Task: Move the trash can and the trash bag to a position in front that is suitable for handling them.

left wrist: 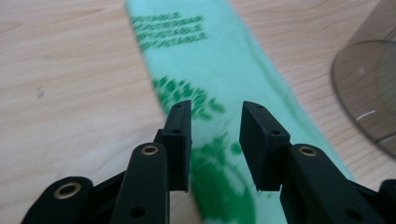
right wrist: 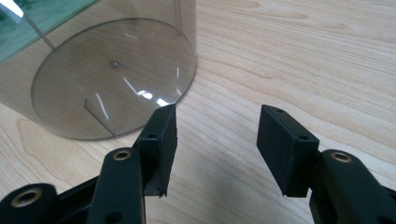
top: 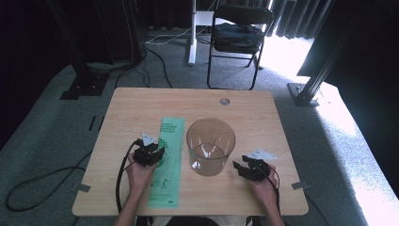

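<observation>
Tongs stood apart, left over my green bag; right at the clear bin's four o'clock might tip it.

A clear smoky plastic bin stands upright and open-topped, holding nothing, near the table's middle. Just left of the bin a flat folded green bag with dark green print lies lengthwise

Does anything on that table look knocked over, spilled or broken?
Nothing stands out. The clear container stands upright and empty, the green bag lies flat beside it, and both grippers, left and right, are open, holding nothing.
</observation>
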Motion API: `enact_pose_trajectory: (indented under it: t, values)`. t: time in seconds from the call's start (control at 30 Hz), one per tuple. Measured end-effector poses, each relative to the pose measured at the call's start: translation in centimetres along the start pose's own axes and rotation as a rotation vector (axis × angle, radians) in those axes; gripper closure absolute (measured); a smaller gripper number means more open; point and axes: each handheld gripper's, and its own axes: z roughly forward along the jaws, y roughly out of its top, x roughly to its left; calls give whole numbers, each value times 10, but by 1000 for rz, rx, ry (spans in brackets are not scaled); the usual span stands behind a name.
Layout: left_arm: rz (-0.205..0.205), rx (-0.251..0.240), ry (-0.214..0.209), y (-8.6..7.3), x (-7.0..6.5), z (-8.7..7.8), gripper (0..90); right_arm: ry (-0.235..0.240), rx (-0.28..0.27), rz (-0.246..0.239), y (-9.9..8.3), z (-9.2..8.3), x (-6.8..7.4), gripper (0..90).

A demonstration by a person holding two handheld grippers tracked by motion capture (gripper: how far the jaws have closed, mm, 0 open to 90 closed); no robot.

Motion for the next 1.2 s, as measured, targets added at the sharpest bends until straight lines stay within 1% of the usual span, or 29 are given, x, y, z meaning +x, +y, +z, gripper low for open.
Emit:
enact_pose_trajectory:
  t: [0.03, 0.07, 0.17, 0.23, 0.27, 0.33, 0.4, 0.5, 0.53, 0.57, 0.6, 0.63, 0.67, 0.77, 0.8, 0.83, 0.87, 0.9, 0.93, 1.0, 1.03, 1.07, 1.13, 1.2]
  values:
    - [-8, 3, 7, -3, 1, -1, 633, 0, 0, 0, 0, 0, 0, 474]
    - [-26, 15, 15, -11, 3, -4, 613, 0, 1, -1, 0, 0, 0, 473]
    - [-41, 27, 21, -23, 4, -7, 610, 0, -3, 1, 0, 0, 0, 474]
    - [-45, 33, 21, -26, 5, -8, 606, 1, -3, 3, 0, 0, 0, 473]
    - [-52, 48, 22, -29, 6, -10, 601, 1, -2, 2, 0, 0, 0, 473]
    - [-52, 54, 15, -31, 5, -10, 595, 1, -2, -2, 0, 0, 0, 473]
    - [-43, 65, 16, -32, 3, -9, 591, -3, 0, -6, 0, 1, 1, 473]
    - [-40, 63, 9, -34, 0, -8, 591, -6, 2, -14, 1, 1, 2, 472]
    - [-28, 64, 9, -34, -2, -8, 591, -7, 4, -15, 1, 1, 2, 472]
    - [-28, 64, 9, -34, -2, -8, 593, -7, 4, -15, 1, 1, 2, 472]
    - [-20, 66, 5, -34, -6, -8, 599, -6, 3, -15, 1, 1, 2, 469]
    - [-20, 66, 5, -34, -6, -8, 615, -6, 3, -15, 1, 1, 2, 469]
    - [-14, 69, -1, -34, -9, -8, 641, -7, 4, -14, 1, 1, 1, 468]
    - [-4, 72, 8, -33, -12, -7, 716, -13, 1, -6, 1, 0, 0, 468]
    - [1, 77, 17, -33, -12, -8, 762, -14, 0, -6, 1, -1, 0, 468]
    - [1, 77, 17, -33, -12, -8, 803, -14, 0, -6, 1, -1, 0, 468]
    - [6, 79, 16, -33, -11, -8, 803, -14, -1, -6, 1, -1, -1, 468]
    - [19, 84, 13, -33, -10, -8, 861, -14, -2, -4, 1, -1, -1, 468]
    - [30, 88, 18, -32, -9, -8, 886, -15, 0, -4, 1, -1, -1, 468]
    - [47, 98, 26, -31, -6, -9, 899, -18, 4, -3, 0, 0, -1, 468]
    - [47, 98, 26, -31, -6, -9, 899, -18, 4, -3, 0, 0, -1, 468]
    - [61, 106, 48, -30, -1, -10, 900, -21, 7, -1, 0, 0, -2, 468]
    - [59, 109, 62, -29, 7, -11, 899, -21, 4, 3, 0, 0, -2, 468]
    - [73, 113, 92, -28, 17, -12, 899, -25, 3, 5, 0, -1, -3, 468]
